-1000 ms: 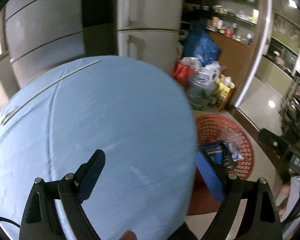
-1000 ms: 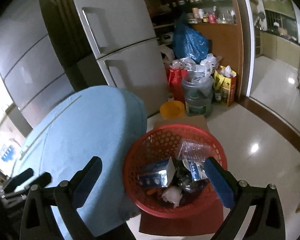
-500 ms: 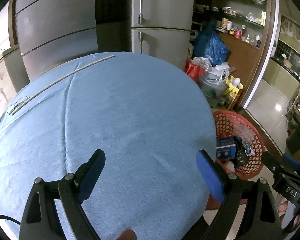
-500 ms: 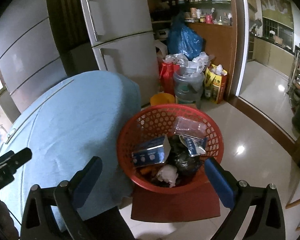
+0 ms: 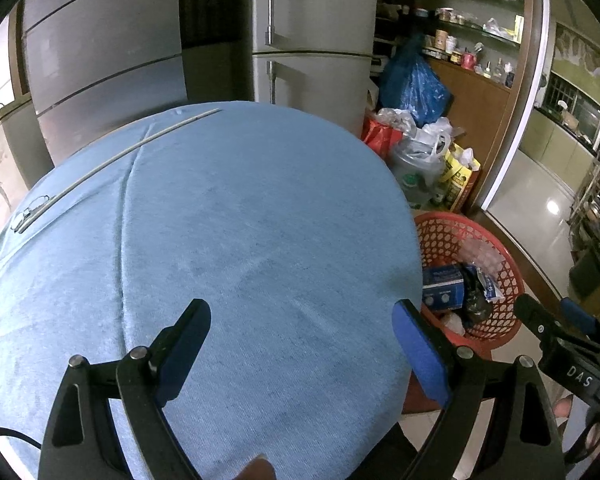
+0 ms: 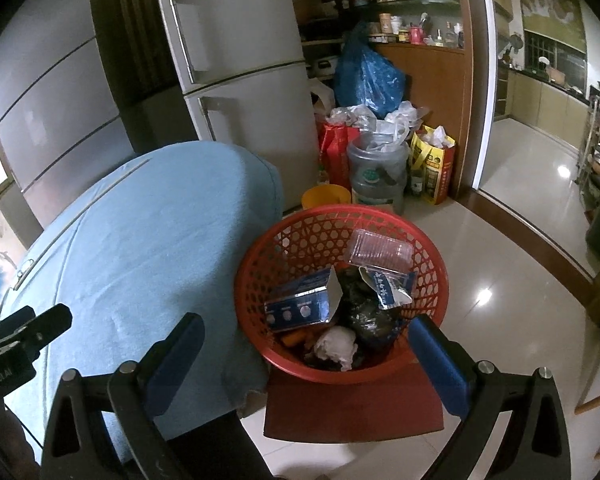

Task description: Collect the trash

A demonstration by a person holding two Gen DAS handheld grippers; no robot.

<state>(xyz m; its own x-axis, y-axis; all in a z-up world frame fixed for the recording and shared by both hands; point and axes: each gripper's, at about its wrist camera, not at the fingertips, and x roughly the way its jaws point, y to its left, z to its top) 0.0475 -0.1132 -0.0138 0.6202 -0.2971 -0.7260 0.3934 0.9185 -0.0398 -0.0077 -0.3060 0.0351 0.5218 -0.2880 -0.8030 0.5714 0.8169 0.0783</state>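
Observation:
A red mesh basket (image 6: 300,248) stands on a red stool (image 6: 352,412) beside the table; it also shows in the left wrist view (image 5: 444,240). It holds a blue carton (image 6: 300,306), a clear plastic tray (image 6: 380,249), a foil packet (image 6: 388,287), a black bag and a crumpled white wad (image 6: 336,346). My right gripper (image 6: 304,356) is open and empty above the basket's near rim. My left gripper (image 5: 300,344) is open and empty over the blue tablecloth (image 5: 228,232), which carries no trash.
A thin white rod (image 5: 112,160) lies at the table's far left. Grey fridges (image 5: 308,28) stand behind. Bags, a water jug (image 6: 376,172) and a yellow bucket (image 6: 326,196) crowd the floor past the basket. Tiled floor (image 6: 512,216) opens to the right.
Both grippers have drawn back and risen a little, so more of the table and basket shows. Both stay open and empty. The basket's contents have not moved.

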